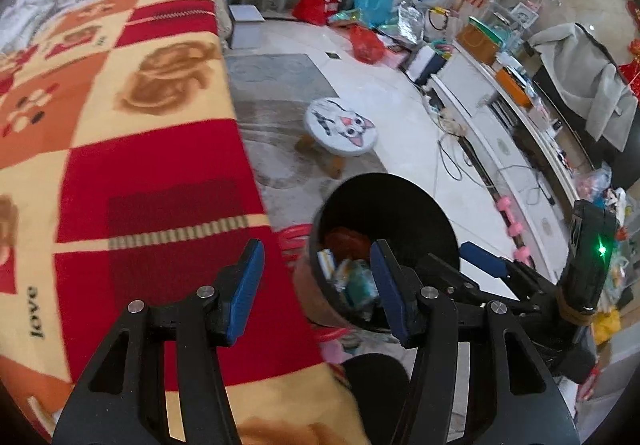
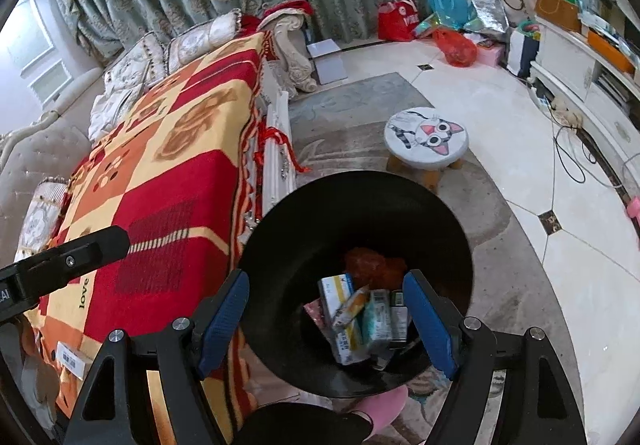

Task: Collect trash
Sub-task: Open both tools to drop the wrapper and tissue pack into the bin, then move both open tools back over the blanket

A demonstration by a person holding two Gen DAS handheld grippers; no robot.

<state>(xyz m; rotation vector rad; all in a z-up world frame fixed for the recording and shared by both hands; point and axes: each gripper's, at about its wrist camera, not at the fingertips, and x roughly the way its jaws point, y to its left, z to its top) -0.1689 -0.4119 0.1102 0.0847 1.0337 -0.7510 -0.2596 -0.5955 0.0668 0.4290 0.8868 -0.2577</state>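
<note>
A black round bin stands on the floor beside the blanket-covered sofa. Inside lie several small cartons and a crumpled red-orange wrapper. My right gripper hangs over the bin's mouth, open, its blue pads apart with nothing held. My left gripper is open too and empty, over the blanket's edge just left of the bin. The right gripper's finger shows beyond the bin in the left wrist view. A small white barcoded box lies on the blanket at the lower left.
The red and yellow checked blanket covers the sofa on the left. A cat-face stool stands on the rug behind the bin. Cables trail by the white cabinet. Bags crowd the far wall. A pink-slippered foot is below the bin.
</note>
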